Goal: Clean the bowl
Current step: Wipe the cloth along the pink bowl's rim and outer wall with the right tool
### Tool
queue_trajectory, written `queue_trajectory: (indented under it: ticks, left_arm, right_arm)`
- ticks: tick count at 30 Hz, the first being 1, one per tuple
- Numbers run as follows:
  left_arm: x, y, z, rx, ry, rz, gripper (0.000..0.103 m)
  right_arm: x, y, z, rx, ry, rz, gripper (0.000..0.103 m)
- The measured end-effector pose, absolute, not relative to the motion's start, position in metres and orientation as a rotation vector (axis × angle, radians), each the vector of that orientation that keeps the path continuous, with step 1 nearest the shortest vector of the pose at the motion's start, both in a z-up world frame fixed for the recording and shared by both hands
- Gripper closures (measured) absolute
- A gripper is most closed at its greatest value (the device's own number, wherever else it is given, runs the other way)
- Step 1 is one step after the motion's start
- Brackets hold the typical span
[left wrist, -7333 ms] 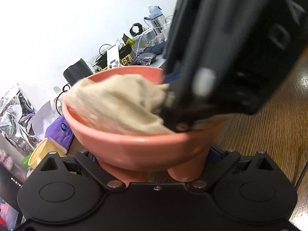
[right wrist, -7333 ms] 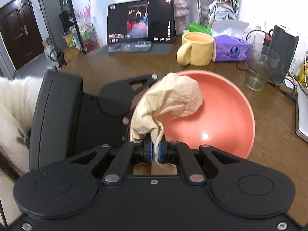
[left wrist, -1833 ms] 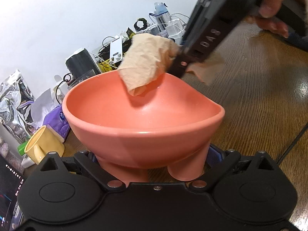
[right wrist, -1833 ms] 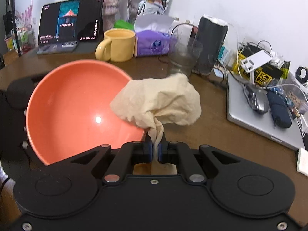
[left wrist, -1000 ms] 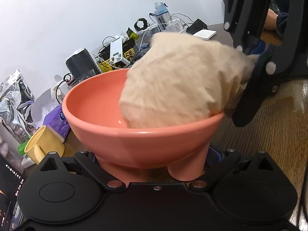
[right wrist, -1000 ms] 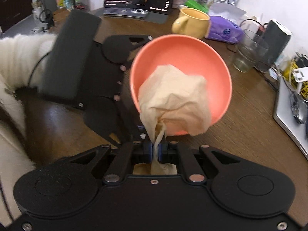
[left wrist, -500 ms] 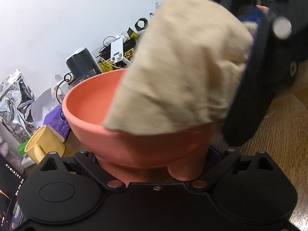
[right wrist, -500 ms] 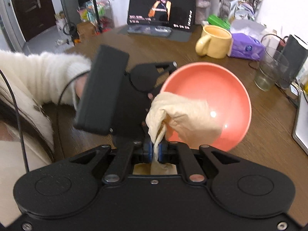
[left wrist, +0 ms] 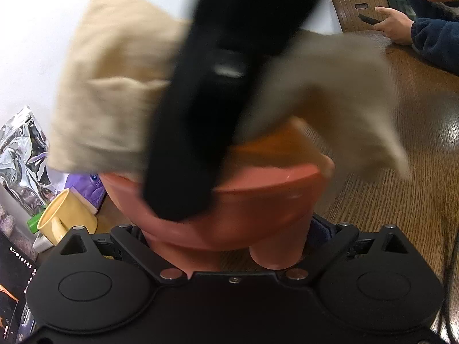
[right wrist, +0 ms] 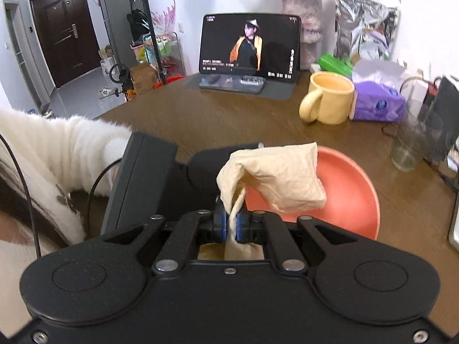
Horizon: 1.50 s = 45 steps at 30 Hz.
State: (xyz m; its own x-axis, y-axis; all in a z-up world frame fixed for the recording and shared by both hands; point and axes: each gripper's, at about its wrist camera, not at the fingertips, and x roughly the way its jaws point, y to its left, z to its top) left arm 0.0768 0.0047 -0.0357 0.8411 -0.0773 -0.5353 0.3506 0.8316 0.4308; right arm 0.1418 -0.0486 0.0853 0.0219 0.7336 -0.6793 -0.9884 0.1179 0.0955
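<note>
Coral plastic: the bowl (right wrist: 355, 197) sat low and right of centre in the right wrist view, on the brown wooden table (right wrist: 200, 120). In the left wrist view it filled the middle, close to the lens.
Left gripper (left wrist: 233, 250): its fingers (left wrist: 318, 230) were clamped on the bowl's near wall, so I had the bowl steadied.
Right gripper (right wrist: 232, 223): its jaws were pinched almost fully together on the twisted neck of a beige cloth (right wrist: 275, 177). The loose end ballooned out ahead of them.
Cloth position: I judged it lifted clear of the bowl's floor and over the near rim, though blur in the left wrist view left actual contact unclear.
Step in hand: I read this as one pass in a wiping cycle over the inside.
Doing it well: I would bring the cloth's bulk down onto the inner wall and sweep round the curve, pressing lightly so the bowl did not twist out of the left grip.
Risk: the cloth was held only by a thin neck, so a hard drag could pull it loose.
In the way: the left gripper's body, at centre left in the right wrist view, crowded the near rim.
Around, right wrist view: a yellow mug (right wrist: 330, 101) and a purple tissue pack (right wrist: 378, 104) at upper right, a drinking glass (right wrist: 410, 149) at the right edge, and a tablet (right wrist: 249, 46) playing video at top centre, all apart from the bowl.
Bystander: another person's hand (left wrist: 393, 24) rested at the upper right of the left wrist view, well away.
</note>
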Motion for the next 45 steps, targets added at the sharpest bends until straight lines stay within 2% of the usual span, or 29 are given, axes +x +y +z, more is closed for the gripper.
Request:
queue_trajectory:
  ticks: [15,31,45]
  left_arm:
    - [0.074,0.001,-0.035,0.548,0.527,-0.24,0.006]
    - [0.074,0.0,-0.034,0.548,0.528,-0.24,0.006]
    - [0.075,0.001,-0.034,0.546,0.529,-0.237,0.006]
  right_arm:
    - [0.184,-0.03,0.09,-0.366,0.591,1.213,0.095]
    - [0.223,-0.064,0.069,-0.323,0.626,0.977,0.095]
    - [0.204,-0.099,0.043,-0.399,0.706,0.888,0.095]
